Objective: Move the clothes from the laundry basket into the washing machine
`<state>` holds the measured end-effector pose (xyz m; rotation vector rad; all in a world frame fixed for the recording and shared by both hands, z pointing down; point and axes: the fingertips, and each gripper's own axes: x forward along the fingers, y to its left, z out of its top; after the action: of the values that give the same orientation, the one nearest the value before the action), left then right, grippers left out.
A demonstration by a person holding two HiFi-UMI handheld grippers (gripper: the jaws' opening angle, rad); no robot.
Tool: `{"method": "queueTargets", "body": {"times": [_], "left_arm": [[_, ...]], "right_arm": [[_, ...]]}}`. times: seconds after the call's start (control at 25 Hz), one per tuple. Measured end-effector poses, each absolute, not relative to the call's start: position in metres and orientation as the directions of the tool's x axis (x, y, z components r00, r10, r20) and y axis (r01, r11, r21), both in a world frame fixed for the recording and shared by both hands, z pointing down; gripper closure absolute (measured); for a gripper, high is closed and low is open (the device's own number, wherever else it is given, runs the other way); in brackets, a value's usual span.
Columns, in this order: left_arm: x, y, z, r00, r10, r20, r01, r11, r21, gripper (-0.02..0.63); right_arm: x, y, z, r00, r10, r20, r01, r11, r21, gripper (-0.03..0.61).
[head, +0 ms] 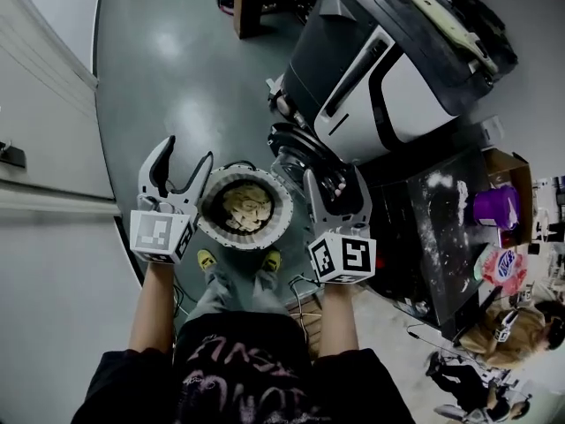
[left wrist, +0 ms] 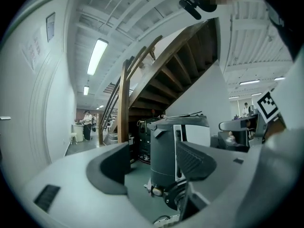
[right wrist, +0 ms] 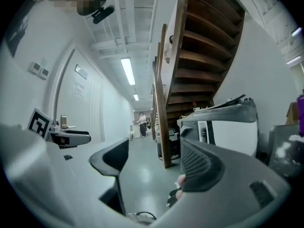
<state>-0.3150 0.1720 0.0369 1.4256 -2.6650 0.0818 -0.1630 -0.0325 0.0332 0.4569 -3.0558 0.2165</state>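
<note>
We are at the start of a pick. Both claws hang over the laundry basket (head: 283, 208), one on each side of it, and neither has anything in it. The left gripper (head: 187, 153) has its jaws spread wide, with only floor and the machine showing between them in its own view. The right gripper (head: 336, 182) is released too, with nothing between its pads. The clothes (head: 245, 207), a pale crumpled bundle, lie in the basket on the floor just in front of our feet.

As we judge it, the next move is to bring one claw down into the basket, get its pads on either side of a fold of cloth, and close on it before lifting. The bundle is soft and will probably drag other pieces with it, so a deep bite seems better than a pinch at the top.

The washing machine (head: 388, 78), dark grey with white panels, stands ahead and to the right. Its round front door (head: 296, 144) is low and close to the basket's far rim; we cannot tell whether it is open. The right claw hangs between basket and door, so it may need to clear out of the path. A dark table (head: 441, 228) with a purple cup (head: 494, 206) is at the right, a wooden post (head: 252, 3) stands farther off, and a cable (head: 300, 283) lies by our feet
</note>
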Motion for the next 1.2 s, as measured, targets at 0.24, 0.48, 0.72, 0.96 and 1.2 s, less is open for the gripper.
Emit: {"method": "queueTargets", "body": {"times": [0.24, 0.48, 0.72, 0.96, 1.2], "left_arm": [[-0.331, 0.176, 0.075, -0.546, -0.816, 0.192, -0.826, 0.562, 0.039, 0.253], [-0.337, 0.177, 0.137, -0.526, -0.800, 0.288, -0.825, 0.562, 0.055, 0.253], [-0.323, 0.172, 0.232, -0.480, -0.776, 0.409, -0.808, 0.572, 0.139, 0.253], [-0.316, 0.167, 0.354, -0.406, -0.749, 0.523, -0.793, 0.573, 0.206, 0.255], [-0.304, 0.174, 0.479, -0.356, -0.701, 0.618, -0.722, 0.626, 0.295, 0.258]], "right_arm": [[-0.189, -0.030, 0.074, -0.961, -0.240, 0.135, -0.261, 0.950, -0.171, 0.184], [-0.206, -0.024, 0.135, -0.949, -0.204, 0.241, -0.260, 0.939, -0.226, 0.191], [-0.207, -0.011, 0.226, -0.918, -0.137, 0.372, -0.251, 0.928, -0.277, 0.207], [-0.214, 0.010, 0.345, -0.862, -0.051, 0.504, -0.241, 0.916, -0.319, 0.221], [-0.205, 0.032, 0.469, -0.787, 0.029, 0.616, -0.265, 0.886, -0.381, 0.221]]}}
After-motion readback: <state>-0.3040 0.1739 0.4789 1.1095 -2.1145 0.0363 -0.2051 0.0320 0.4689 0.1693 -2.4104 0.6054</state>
